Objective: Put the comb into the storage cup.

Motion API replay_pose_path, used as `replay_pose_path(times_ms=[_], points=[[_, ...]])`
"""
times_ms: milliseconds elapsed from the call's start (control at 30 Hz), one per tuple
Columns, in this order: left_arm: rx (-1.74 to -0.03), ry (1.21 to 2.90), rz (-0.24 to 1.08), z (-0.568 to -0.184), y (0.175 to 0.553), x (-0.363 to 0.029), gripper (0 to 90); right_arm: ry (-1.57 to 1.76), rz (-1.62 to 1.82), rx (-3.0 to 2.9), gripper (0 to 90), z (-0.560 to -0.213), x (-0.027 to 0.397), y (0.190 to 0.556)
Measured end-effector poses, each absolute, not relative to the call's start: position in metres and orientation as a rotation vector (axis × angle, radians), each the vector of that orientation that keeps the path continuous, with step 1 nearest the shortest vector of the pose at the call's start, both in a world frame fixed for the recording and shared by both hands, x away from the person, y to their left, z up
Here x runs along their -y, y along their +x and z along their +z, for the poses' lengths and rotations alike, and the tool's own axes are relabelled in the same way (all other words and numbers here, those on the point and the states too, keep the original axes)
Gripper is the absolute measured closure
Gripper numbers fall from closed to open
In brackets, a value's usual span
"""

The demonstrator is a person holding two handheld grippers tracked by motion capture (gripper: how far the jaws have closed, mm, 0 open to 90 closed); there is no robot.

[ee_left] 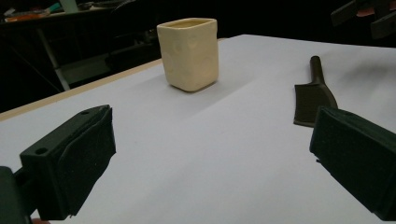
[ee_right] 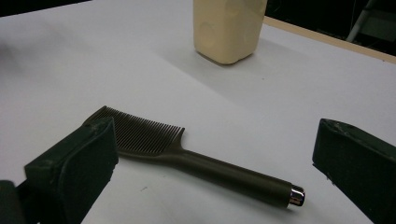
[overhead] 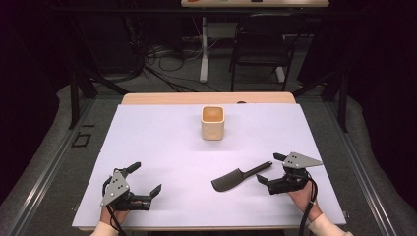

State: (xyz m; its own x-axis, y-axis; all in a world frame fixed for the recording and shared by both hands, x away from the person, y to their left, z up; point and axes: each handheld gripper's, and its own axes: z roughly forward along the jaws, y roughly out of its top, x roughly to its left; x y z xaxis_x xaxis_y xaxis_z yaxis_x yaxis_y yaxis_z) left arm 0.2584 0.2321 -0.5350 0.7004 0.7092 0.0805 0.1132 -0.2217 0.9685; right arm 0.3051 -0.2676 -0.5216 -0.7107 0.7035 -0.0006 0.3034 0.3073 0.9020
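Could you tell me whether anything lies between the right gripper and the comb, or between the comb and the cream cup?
Nothing visible does. The right gripper sits open just beside the handle end of the comb, and only bare white table cover separates the comb from the cup.

bare sheet around the cup point(overhead: 213, 123), comb point(overhead: 238, 177) lying just before the right tool point(overhead: 269, 169)

One cream square cup point(overhead: 213, 123) stands on the white table point(overhead: 162, 142), and one dark comb point(overhead: 236, 178) with a metal-tipped handle lies there too. Two grippers are in play, the left gripper point(overhead: 145, 178) and the right gripper point(overhead: 269, 168), each with two black jaws. Behind the table stands one dark chair point(overhead: 260, 46).
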Motion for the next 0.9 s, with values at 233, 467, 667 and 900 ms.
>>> replay_pose_path(times_ms=[233, 467, 667, 900], points=[[-0.662, 1.733, 0.630, -0.535, 0.259, -0.232, 0.2, 0.914, 1.367, -2.200, 0.0, -0.524, 0.267, 0.312], [-0.665, 1.731, 0.633, -0.535, 0.259, -0.233, 0.1, 0.939, 1.330, -2.199, 0.0, -0.528, 0.268, 0.322], [-0.666, 1.727, 0.635, -0.535, 0.258, -0.233, 0.1, 0.956, 1.306, -2.207, 0.0, -0.531, 0.270, 0.330], [-0.665, 1.729, 0.633, -0.535, 0.259, -0.233, 0.1, 0.984, 1.301, -2.215, 0.0, -0.534, 0.272, 0.336]])
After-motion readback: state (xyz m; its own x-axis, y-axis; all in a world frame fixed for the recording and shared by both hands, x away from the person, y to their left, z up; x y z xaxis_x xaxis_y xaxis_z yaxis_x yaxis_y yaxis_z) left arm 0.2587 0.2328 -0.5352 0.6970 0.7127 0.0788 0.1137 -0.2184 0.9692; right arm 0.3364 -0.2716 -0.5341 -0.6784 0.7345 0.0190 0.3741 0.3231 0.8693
